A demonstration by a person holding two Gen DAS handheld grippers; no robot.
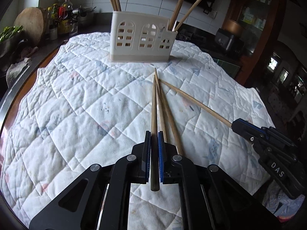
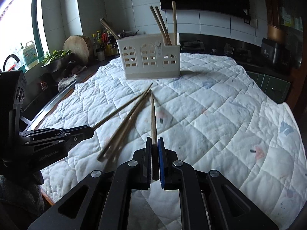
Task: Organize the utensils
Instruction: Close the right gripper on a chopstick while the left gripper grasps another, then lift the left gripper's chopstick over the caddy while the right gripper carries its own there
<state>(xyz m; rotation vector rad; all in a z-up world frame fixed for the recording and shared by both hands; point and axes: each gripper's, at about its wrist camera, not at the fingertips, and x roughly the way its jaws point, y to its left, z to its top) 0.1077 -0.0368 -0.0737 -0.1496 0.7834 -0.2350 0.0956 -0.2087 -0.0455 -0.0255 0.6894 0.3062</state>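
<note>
Two grippers each pinch one chopstick. The left gripper [image 1: 153, 136] has its pads pressed onto the butt end of the left-held chopstick [image 1: 154, 103], whose tip points toward the holder. The right gripper [image 2: 154, 141] is clamped likewise on the right-held chopstick [image 2: 153, 115]. Beside them, two loose chopsticks [image 1: 168, 118] lie on the quilted cloth [image 1: 76, 105], just right of the left-held stick and crossing near its tip. Further off stands the white utensil holder [image 1: 142, 38], upright at the cloth's far edge, with chopsticks already in its left end compartment [image 1: 115, 0] and its right end compartment [image 1: 180, 9]. Judgement: the step in hand is carrying both sticks to the holder. Keep each grip firm, raise the tips clear of the loose pair, bring each stick upright over a compartment, and release only once the tip is inside the rim.
</note>
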